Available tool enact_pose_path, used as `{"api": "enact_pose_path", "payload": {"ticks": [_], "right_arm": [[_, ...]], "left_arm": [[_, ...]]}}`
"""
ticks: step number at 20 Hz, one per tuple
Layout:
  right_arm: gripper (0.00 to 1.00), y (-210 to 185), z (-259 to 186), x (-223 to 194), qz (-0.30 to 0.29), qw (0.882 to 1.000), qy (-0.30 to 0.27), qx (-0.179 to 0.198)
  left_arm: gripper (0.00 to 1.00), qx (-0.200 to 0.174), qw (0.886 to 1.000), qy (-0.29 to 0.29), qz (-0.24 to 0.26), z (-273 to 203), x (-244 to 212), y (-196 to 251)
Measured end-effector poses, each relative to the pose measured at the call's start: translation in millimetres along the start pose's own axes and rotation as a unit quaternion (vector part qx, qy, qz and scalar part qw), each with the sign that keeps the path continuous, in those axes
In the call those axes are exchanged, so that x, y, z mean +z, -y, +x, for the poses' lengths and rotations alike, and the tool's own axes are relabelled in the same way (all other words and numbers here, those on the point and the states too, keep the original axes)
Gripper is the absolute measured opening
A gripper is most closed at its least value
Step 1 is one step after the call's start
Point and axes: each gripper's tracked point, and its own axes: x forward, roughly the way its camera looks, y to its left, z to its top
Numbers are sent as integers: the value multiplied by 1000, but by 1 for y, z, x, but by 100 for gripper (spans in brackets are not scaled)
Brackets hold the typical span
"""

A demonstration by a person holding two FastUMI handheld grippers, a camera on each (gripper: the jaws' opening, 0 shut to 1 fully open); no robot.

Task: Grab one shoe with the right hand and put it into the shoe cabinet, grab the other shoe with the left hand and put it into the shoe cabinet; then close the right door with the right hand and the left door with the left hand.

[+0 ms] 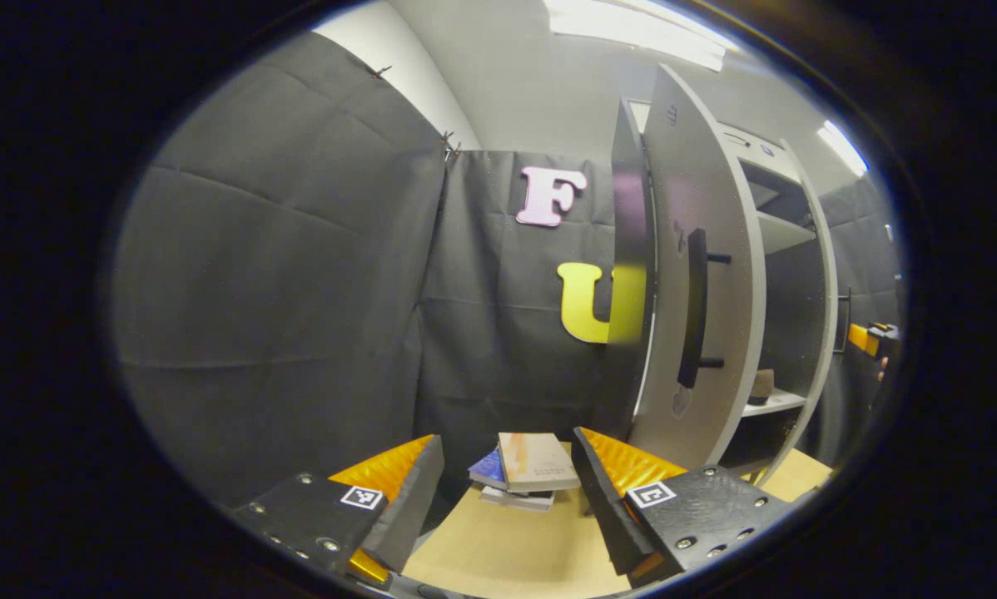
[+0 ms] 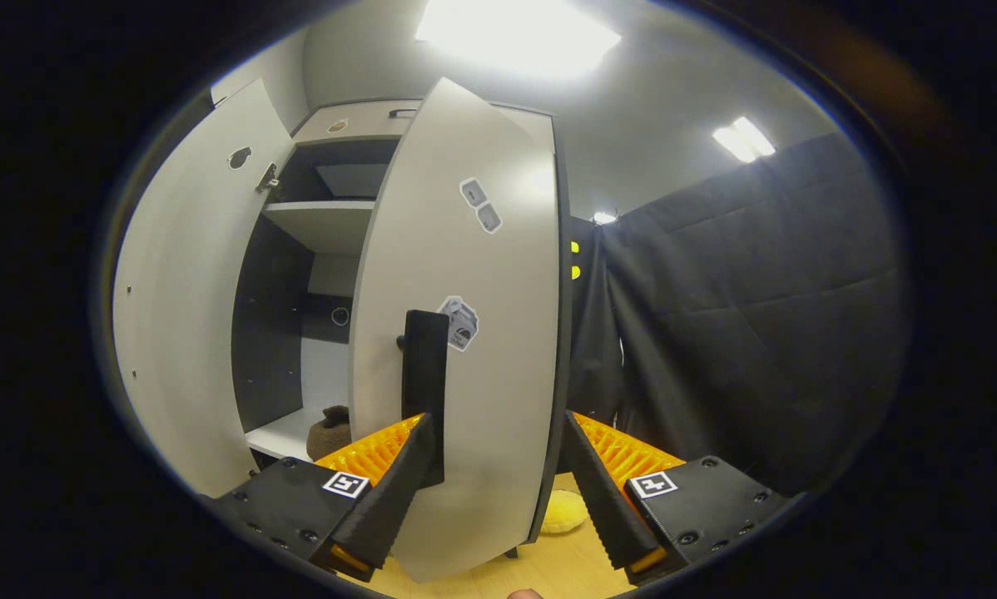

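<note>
A: In the booth, the biggest thing is the shoe cabinet point(image 2: 332, 225), pale outside and dark inside, with both doors swung out. The right door point(image 2: 465, 333) stands edge-on just ahead of the right gripper point(image 2: 498, 466), whose jaws are spread wide. One finger sits in front of the door's face by the dark bar handle point(image 2: 425, 366) and the other past the door's edge, so the door's edge lies between them. I judge they hold nothing.

B: And the shoes?

A: One brown shoe point(image 2: 330, 433) sits on the low white shelf inside. From the left gripper view a shoe point(image 1: 761, 386) rests on that shelf too; I cannot tell whether it is the same one. So I'd say the shoe steps look finished or nearly so, and the door step is in hand.

B: What does the next move call for?

A: Pushing the right door round to shut it, with the fingers kept clear of the handle, I think. Then the left door point(image 1: 698, 283) with its own dark handle point(image 1: 696, 308) is the left hand's job. The left gripper point(image 1: 507, 491) hangs back from it, jaws wide apart and empty, over a wooden table point(image 1: 507, 549) with a small stack of books point(image 1: 523, 470).

B: Any writing?

A: A few small stickers point(image 2: 458, 323) on the right door, too small to read. A soft yellow thing point(image 2: 563, 509) lies on the floor below it.
</note>
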Motion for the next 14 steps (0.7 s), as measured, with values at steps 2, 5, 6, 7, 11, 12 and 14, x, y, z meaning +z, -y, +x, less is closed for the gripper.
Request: {"api": "enact_pose_path", "payload": {"ticks": [2,5,6,7,11,12,14], "right_arm": [[98,2,-14,-4,-2,1000,4,7],[96,3,-29,-19,-14,1000,-4,24],[96,5,-32,-26,-17,999,-10,30],[98,7,-35,-31,-19,999,-16,35],[98,31,-39,-44,-16,999,-30,40],[98,38,-38,-46,-12,999,-33,40],[98,53,-37,-50,-7,999,-39,38]], "left_arm": [[96,-8,1000,10,4,10,14,10],[96,-15,999,30,9,23,40,28],[96,-13,999,36,11,27,48,33],[96,-10,999,41,13,32,52,38],[96,-11,998,57,19,47,68,71],[96,-18,998,59,20,47,70,83],[95,7,996,71,47,46,76,84]]}}
